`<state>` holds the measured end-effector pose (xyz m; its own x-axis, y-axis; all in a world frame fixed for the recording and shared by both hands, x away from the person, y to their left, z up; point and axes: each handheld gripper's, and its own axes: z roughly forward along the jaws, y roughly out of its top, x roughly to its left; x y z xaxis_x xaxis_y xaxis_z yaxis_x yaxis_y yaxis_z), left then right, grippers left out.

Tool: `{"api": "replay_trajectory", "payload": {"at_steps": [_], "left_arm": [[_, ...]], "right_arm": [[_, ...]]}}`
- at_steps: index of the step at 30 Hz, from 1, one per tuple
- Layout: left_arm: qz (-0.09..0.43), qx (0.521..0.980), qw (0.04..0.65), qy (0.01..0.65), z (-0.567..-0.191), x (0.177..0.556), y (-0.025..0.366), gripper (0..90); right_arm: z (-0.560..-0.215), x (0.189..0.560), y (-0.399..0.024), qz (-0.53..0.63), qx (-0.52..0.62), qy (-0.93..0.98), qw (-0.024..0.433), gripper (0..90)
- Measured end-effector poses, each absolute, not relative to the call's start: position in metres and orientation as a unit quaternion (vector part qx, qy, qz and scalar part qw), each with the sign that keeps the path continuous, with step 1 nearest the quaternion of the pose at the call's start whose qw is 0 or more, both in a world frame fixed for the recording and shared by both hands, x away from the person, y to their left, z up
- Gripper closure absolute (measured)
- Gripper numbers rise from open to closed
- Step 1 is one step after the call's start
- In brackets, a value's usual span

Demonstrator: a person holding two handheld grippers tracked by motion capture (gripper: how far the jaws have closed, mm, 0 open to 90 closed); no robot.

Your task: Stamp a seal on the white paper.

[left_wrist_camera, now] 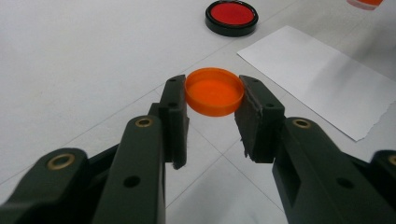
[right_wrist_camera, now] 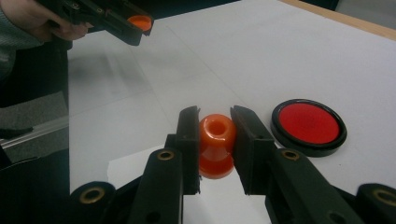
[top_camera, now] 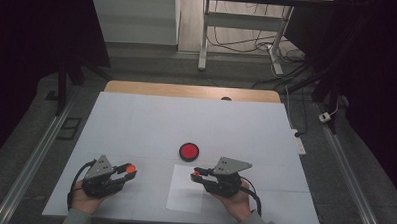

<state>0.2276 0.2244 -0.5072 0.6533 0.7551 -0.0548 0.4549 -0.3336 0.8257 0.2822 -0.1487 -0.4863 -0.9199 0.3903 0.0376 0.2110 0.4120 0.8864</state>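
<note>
While your left claw (left_wrist_camera: 212,116) pinches the orange cap (left_wrist_camera: 214,91) and your right claw (right_wrist_camera: 215,123) clamps the orange stamp (right_wrist_camera: 216,144) above the paper sheet (top_camera: 186,194), next likely inking on the red ink pad (top_camera: 189,151).

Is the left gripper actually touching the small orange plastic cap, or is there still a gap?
Touching. In the left gripper view, both black pads of the left gripper press against opposite sides of the small orange plastic cap, which is held clear of the white table.

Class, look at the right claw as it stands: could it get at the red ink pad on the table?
Probably not to pick it up: the right claw is shut on an orange stamp. The way to the red ink pad looks free, though, for pressing the stamp on it.
</note>
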Motion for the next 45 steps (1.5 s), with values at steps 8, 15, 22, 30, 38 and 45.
{"api": "replay_trajectory", "payload": {"at_steps": [8,15,22,30,38,45], "left_arm": [[0.172,0.798,0.435,0.379,-0.507,0.228,0.225,64.7],[0.171,0.799,0.435,0.379,-0.508,0.228,0.224,64.7],[0.171,0.799,0.434,0.378,-0.508,0.228,0.224,64.7],[0.173,0.8,0.433,0.377,-0.508,0.228,0.223,64.7],[0.171,0.804,0.429,0.374,-0.509,0.231,0.222,64.7],[0.171,0.809,0.424,0.371,-0.511,0.232,0.22,64.7]], "right_arm": [[-0.491,0.28,-0.143,0.504,0.175,0.842,0.08,72.2],[-0.497,0.279,-0.137,0.494,0.167,0.85,0.077,72.2],[-0.5,0.277,-0.131,0.489,0.158,0.855,0.074,72.2],[-0.505,0.279,-0.127,0.485,0.158,0.857,0.069,72.2],[-0.509,0.282,-0.125,0.476,0.157,0.863,0.067,72.2],[-0.514,0.282,-0.121,0.465,0.153,0.87,0.068,72.2]]}}
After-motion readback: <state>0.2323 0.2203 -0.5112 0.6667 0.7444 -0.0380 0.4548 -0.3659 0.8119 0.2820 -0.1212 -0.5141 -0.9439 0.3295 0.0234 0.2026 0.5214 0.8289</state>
